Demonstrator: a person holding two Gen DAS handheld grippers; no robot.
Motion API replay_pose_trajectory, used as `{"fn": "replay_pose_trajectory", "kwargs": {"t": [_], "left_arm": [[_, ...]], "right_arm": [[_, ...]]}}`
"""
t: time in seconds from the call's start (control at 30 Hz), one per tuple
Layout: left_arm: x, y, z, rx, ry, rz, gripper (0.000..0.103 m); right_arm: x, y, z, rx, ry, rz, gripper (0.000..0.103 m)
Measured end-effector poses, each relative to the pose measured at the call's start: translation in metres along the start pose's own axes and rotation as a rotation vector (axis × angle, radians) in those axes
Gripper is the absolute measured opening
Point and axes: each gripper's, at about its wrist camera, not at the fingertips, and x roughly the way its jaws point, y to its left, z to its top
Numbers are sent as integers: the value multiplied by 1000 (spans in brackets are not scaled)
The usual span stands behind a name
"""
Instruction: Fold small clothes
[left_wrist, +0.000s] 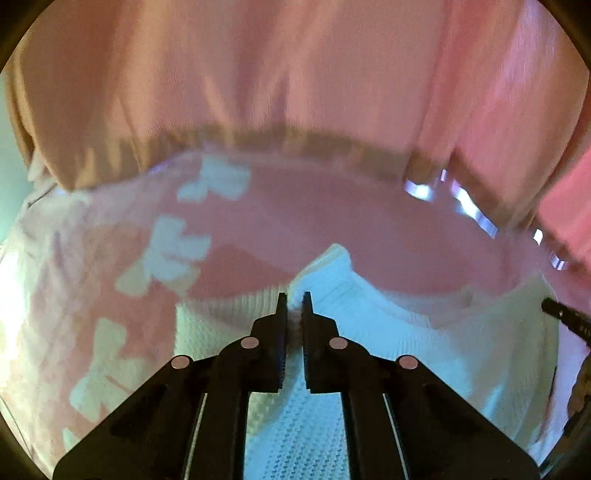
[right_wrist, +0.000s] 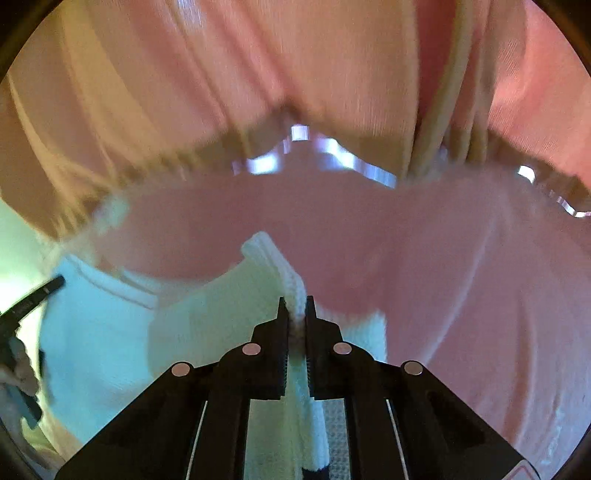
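A small white knit garment (left_wrist: 424, 350) lies on a pink cloth with pale bow shapes (left_wrist: 110, 280). My left gripper (left_wrist: 294, 301) is shut on a pinched fold of its ribbed edge, which rises between the black fingers. In the right wrist view the same white garment (right_wrist: 110, 332) hangs to the left, and my right gripper (right_wrist: 296, 304) is shut on a thick ribbed edge (right_wrist: 273, 258) that sticks up past the fingertips. The tip of each gripper shows at the side of the other view: the right one (left_wrist: 565, 321) and the left one (right_wrist: 33, 299).
A person in a pink top (left_wrist: 295, 74) stands close behind the surface and fills the upper half of both views. Two pale cords (right_wrist: 443, 110) hang from the top on the right. A shiny strip (right_wrist: 332, 155) shows along the far edge of the pink cloth.
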Motion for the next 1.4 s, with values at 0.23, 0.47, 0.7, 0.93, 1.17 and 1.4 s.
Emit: {"fn": "replay_pose_trajectory", "kwargs": {"t": [0.23, 0.47, 0.7, 0.93, 1.17, 1.4], "left_arm": [[55, 14, -19, 9, 181, 132, 8], [21, 1, -18, 44, 87, 138, 16], [43, -6, -47, 153, 168, 219, 19], [30, -7, -50, 165, 160, 203, 22], [1, -5, -53, 143, 134, 167, 27], [-47, 38, -83, -53, 132, 43, 78]], "right_arm": [[65, -24, -24, 37, 235, -73, 8], [3, 20, -25, -82, 100, -10, 13], [33, 10, -46, -146, 243, -126, 9], [31, 3, -70, -230, 295, -172, 9], [-17, 1, -61, -173, 174, -139, 26], [-31, -33, -93, -36, 175, -76, 79]]}}
